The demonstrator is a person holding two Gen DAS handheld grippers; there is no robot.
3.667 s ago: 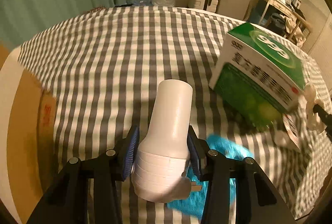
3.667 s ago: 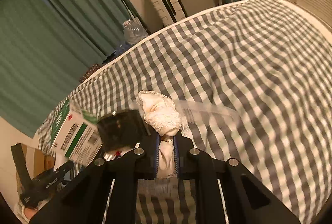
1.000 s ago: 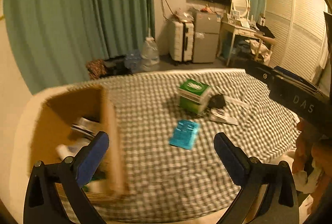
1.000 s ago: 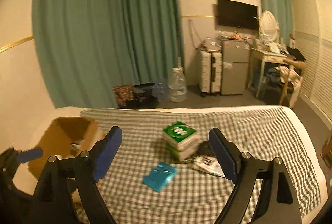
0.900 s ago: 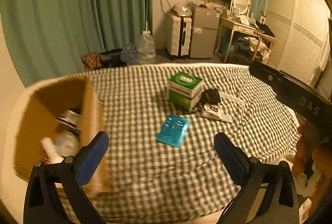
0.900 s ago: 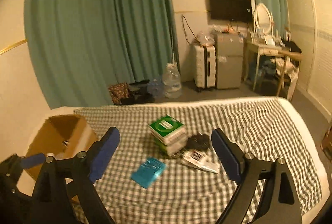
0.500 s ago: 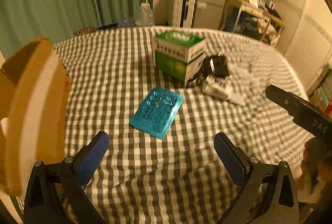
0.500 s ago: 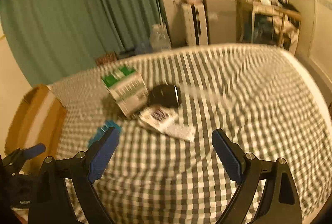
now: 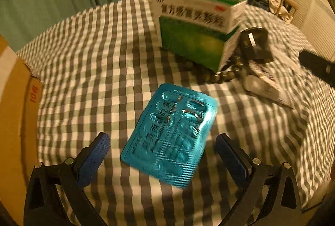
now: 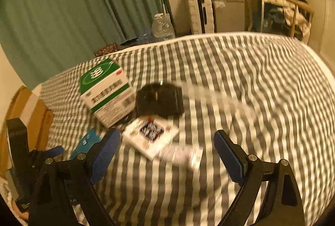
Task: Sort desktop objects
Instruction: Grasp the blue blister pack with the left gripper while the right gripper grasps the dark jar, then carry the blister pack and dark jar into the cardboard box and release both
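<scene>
A teal blister pack [image 9: 171, 131] lies flat on the checked cloth, its near end between the open jaws of my left gripper [image 9: 165, 148], not touched. Behind it stand a green and white box [image 9: 196, 25], a black pouch [image 9: 255, 44] and dark beads [image 9: 222, 77]. In the right wrist view my right gripper [image 10: 167, 150] is open and empty just above a white leaflet [image 10: 152, 136]. Beyond it lie the black pouch [image 10: 161, 100] and the green box [image 10: 106, 90]. The teal pack [image 10: 85, 142] shows at its left.
A cardboard box [image 9: 14, 111] stands at the left edge of the bed; it also shows in the right wrist view [image 10: 27, 108]. A white packet [image 9: 266, 87] lies right of the beads. A clear strip [image 10: 219, 100] lies beside the pouch.
Both grippers have dropped and moved in toward the bed. The left now straddles the teal pack; the right now hangs over the leaflet. Earlier held items are gone from both.
</scene>
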